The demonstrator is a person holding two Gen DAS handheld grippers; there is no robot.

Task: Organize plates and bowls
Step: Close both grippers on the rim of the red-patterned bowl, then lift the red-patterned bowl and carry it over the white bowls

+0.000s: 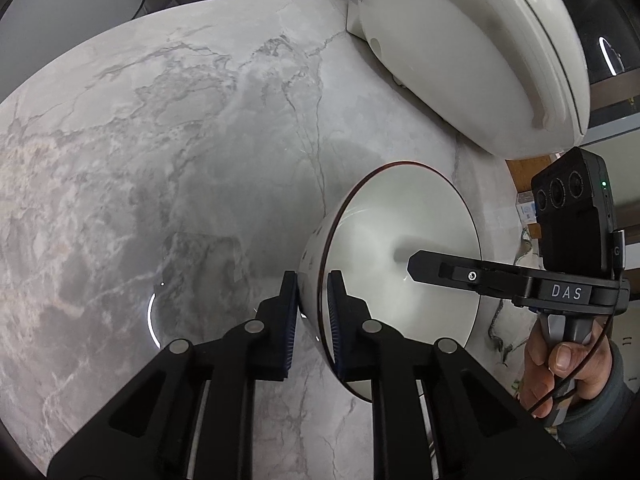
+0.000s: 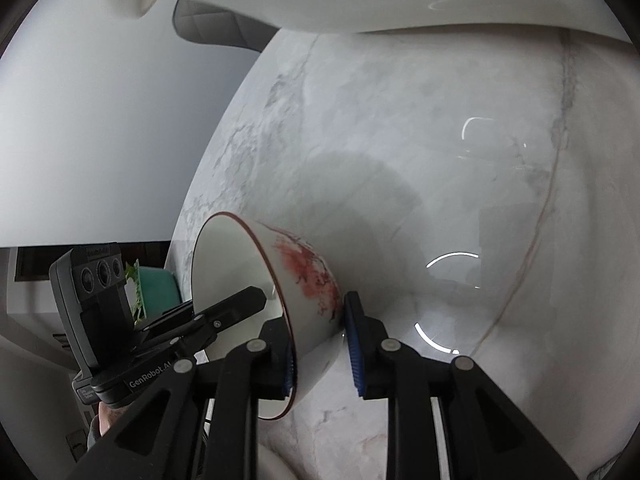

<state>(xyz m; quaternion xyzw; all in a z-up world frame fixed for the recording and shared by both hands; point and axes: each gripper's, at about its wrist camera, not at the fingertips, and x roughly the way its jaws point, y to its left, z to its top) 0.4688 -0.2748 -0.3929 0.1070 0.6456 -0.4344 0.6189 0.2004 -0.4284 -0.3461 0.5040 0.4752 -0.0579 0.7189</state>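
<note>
Both grippers clamp one bowl (image 1: 384, 264) by opposite rim walls: left gripper (image 1: 313, 300), right gripper (image 2: 318, 344). Bowl held tilted above tabletop (image 1: 160, 160), near its right edge. Step: transfer. Next move calls for coordinated carrying.

White bowl (image 1: 384, 248) with thin dark-red rim, red splotch pattern on outer wall (image 2: 308, 276). Tipped on side, opening facing sideways, above marble tabletop. Wall pinched at two spots on rim, pad inside and outside each.
</note>
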